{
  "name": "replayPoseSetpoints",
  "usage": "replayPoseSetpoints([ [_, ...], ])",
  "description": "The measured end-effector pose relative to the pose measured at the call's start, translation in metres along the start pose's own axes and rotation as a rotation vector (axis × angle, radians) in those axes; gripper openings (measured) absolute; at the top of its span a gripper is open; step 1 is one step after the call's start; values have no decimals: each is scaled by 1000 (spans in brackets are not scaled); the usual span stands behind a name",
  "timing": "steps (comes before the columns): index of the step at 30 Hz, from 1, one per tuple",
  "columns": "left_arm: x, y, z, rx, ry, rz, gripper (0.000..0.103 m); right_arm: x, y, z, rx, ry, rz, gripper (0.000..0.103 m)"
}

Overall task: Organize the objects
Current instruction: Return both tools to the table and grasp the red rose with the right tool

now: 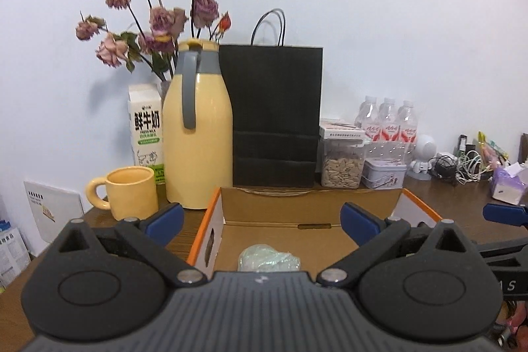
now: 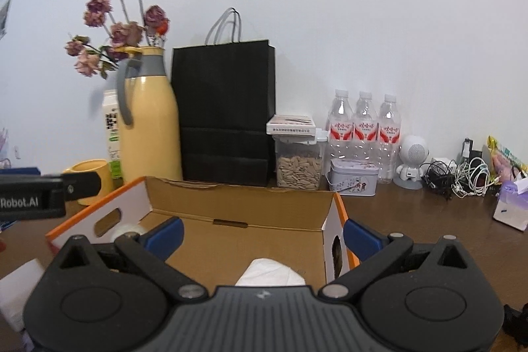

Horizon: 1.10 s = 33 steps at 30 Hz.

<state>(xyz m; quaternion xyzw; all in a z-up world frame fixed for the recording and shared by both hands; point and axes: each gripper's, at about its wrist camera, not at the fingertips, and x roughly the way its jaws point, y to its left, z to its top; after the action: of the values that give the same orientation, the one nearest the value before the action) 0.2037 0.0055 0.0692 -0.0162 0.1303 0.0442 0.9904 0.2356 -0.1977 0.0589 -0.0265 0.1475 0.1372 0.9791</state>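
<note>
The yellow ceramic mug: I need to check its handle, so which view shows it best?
The left wrist view: the yellow ceramic mug stands whole, its loop handle facing left. In the right wrist view the mug is mostly hidden behind the left gripper, handle unseen.

I read 鲜牛奶 in large dark characters down the front of the milk carton [image 1: 147,134] near the table's back left corner. In the right wrist view, "Robot.AI" stands in pale letters on the left gripper's [image 2: 33,198] black side.
</note>
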Motion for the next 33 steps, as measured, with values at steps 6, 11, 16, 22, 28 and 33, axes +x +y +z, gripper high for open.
replayPoseSetpoints([
  [6,-45,8,-8,35,-8,-11,103,-47,15,-9,-58,-10,60,103],
  [11,-82,20,-20,52,8,-19,103,-87,28,-22,-98,6,108,103],
  [16,-115,33,-42,56,51,-17,103,-117,43,-42,-116,56,143,103],
  [22,-146,53,-75,69,105,22,103,-141,60,-69,-106,121,216,103],
  [28,-165,73,-100,33,154,35,103,-149,82,-94,-114,179,268,102],
  [33,-175,83,-115,8,189,22,103,-143,97,-99,-123,191,280,92],
])
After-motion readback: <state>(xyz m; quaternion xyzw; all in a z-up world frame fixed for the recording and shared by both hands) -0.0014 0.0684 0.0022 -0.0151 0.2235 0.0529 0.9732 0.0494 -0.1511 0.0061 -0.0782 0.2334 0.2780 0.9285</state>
